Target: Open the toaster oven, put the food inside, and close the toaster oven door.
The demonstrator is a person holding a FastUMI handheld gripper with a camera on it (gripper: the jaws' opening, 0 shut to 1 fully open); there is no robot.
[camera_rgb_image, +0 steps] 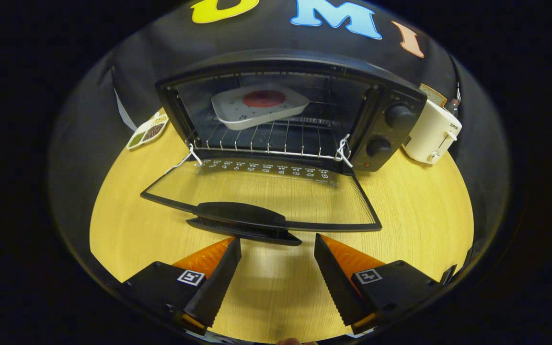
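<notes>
Your tongs (pixel 277 245) held level, fingers spread and gripping nothing, oven door (pixel 261 191) folded down just ahead, handle (pixel 242 220) near the fingertips, plate of food (pixel 259 105) on the rack (pixel 276 139) beyond.

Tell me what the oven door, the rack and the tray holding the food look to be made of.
Oven door: clear glass in a dark frame, since the wooden table shows through; handle looks like matte plastic. Rack: thin shiny metal wire, probably chromed steel. Tray: white and smooth, ceramic or plastic, hard to tell. The gripper is open, just short of the handle.
</notes>
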